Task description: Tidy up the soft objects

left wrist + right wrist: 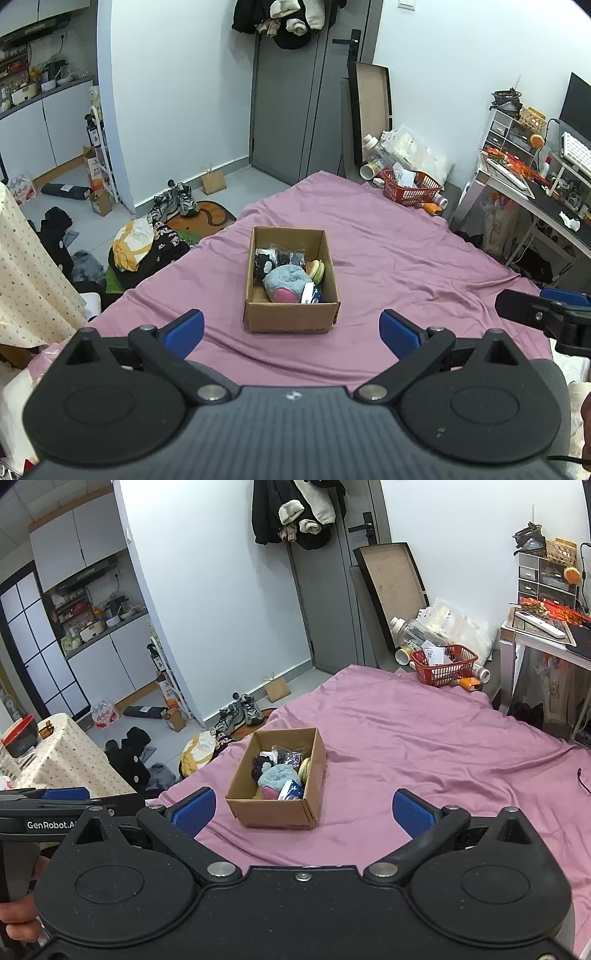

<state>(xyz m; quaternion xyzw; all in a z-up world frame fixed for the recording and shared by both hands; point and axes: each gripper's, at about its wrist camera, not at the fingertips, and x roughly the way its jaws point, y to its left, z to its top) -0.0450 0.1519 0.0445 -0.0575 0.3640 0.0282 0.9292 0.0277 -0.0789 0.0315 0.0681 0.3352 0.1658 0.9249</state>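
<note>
Dark packets at the back of your open brown cardboard box are too small to identify. A fluffy blue-and-pink plush and a green-yellow soft piece lie inside. The box sits on the wrinkled purple bedsheet, ahead of both grippers. Your left gripper and right gripper both gape wide, empty.

Brown cardboard box on mauve sheet, pale-blue-and-pink plush, perhaps yellow-green toy.
</note>
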